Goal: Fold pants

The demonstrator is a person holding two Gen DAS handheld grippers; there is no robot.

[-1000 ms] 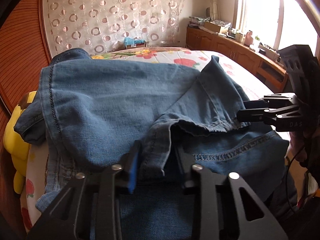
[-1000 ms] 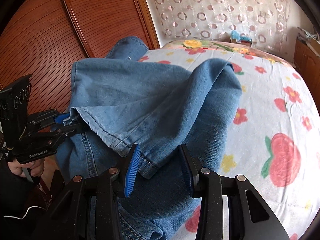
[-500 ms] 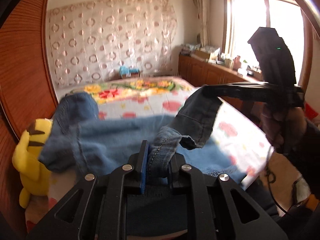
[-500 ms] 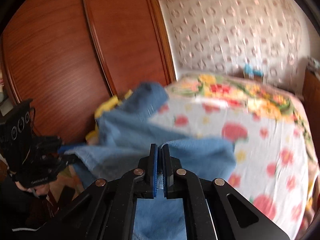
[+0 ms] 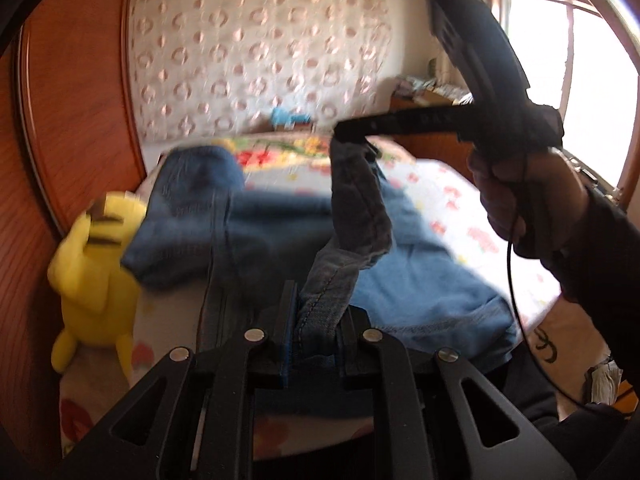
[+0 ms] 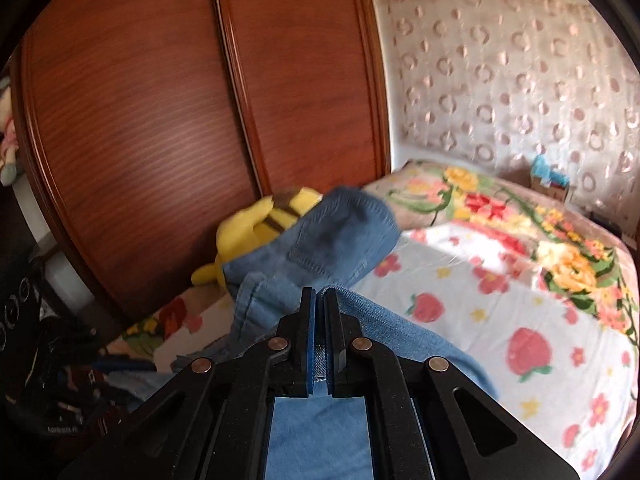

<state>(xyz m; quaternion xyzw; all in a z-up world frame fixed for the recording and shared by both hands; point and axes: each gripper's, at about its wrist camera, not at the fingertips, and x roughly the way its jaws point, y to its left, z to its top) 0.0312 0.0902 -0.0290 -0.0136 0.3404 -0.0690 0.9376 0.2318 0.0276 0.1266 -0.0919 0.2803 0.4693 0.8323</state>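
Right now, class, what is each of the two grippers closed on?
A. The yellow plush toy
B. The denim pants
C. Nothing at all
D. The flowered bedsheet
B: the left gripper pinches a bunched denim hem, and the right gripper clamps a thin edge of the same pants.

Probably a home bedroom: flowered bed (image 6: 500, 320), wooden wardrobe (image 6: 160, 120).

Our left wrist view looks down along its fingers, close over the jeans (image 5: 280, 236), bed (image 5: 452, 200) toward 12 o'clock. Our right wrist view faces the wardrobe (image 6: 160, 100) at 10 o'clock. We share the yellow plush (image 5: 94, 276).
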